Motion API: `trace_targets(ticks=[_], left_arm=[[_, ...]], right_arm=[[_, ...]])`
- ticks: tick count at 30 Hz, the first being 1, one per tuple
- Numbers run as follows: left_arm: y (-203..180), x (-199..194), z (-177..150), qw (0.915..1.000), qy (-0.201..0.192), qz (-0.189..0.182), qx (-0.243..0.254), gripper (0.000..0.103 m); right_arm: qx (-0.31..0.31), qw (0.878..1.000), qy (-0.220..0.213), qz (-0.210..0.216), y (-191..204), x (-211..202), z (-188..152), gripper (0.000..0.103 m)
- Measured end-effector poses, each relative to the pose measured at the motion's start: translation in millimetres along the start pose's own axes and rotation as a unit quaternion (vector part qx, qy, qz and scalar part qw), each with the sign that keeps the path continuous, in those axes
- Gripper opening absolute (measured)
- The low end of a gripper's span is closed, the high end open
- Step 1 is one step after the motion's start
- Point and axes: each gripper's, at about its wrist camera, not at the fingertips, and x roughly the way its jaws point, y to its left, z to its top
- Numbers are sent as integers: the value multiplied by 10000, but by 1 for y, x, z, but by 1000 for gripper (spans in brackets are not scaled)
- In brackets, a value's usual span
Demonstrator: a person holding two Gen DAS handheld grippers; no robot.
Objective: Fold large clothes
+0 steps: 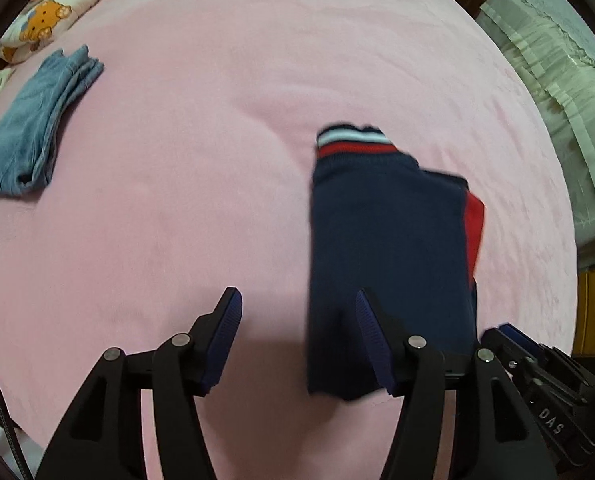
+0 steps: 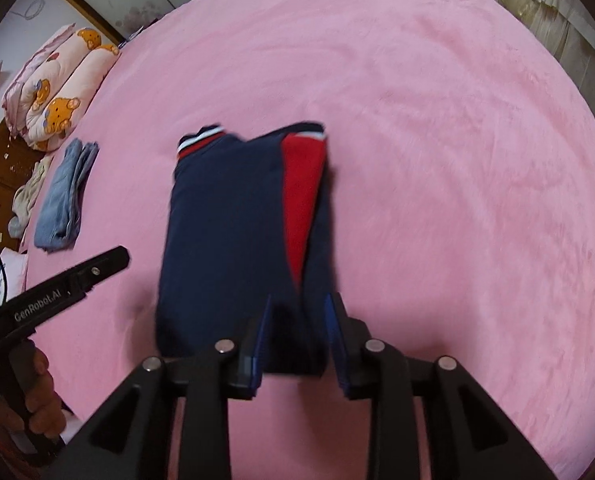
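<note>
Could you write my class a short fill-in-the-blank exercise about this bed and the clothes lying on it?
1. The navy garment lies folded on a blanket coloured ____.
2. The panel showing along its right side is ____.
3. The folded blue garment lies to the ____ of the navy one.
4. The quilt at the bed's far corner is printed with cartoon ____.

Missing words: pink; red; left; bears

- 1 folded navy garment (image 2: pixel 233 240)
- 1 folded blue garment (image 1: pixel 33 128)
- 1 rolled bear-print quilt (image 2: pixel 61 92)
- 2 grippers: left gripper (image 1: pixel 297 340), right gripper (image 2: pixel 299 340)
- 1 bed (image 2: pixel 457 160)
</note>
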Motion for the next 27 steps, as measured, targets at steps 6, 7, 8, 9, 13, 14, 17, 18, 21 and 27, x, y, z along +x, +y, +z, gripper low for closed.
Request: trace_targets(ticks=[6, 7, 8, 9, 13, 14, 17, 18, 21, 27], left_arm=[[-4, -20, -18, 9998, 67, 11, 203, 72], [-4, -23, -19, 9998, 67, 4, 207, 74], [-4, -26, -21, 9998, 53, 26, 207, 78], [-5, -30, -21, 9997, 31, 65, 228, 83], [-9, -39, -20, 9991, -15, 184, 369, 95], [-10, -40, -20, 9990, -15, 198, 403, 95], [-12, -43, -19, 9985, 2, 282, 476, 96], [-12, -44, -19, 9983, -6, 326, 491, 96], [-13, -46, -20, 9979, -13, 389, 518, 96], [-10, -42, -21, 9987, 81, 223, 459, 96]], right_arm=[[-119, 9998, 141, -6, 14, -10, -12, 48], [-122, 9998, 141, -24, 15, -13, -12, 51], [-122, 9998, 135, -61, 16, -15, -12, 57], [-122, 9998, 125, -111, 17, -20, -12, 60], [-145, 9995, 94, -262, 20, -33, -6, 73], [-149, 9994, 85, -298, 21, -36, -5, 73], [-155, 9988, 54, -459, 22, -43, -1, 79], [-162, 9986, 52, -506, 23, -45, 0, 81], [-199, 9982, 44, -556, 25, -48, 0, 86], [-14, 9996, 132, -268, 22, -46, 0, 86]])
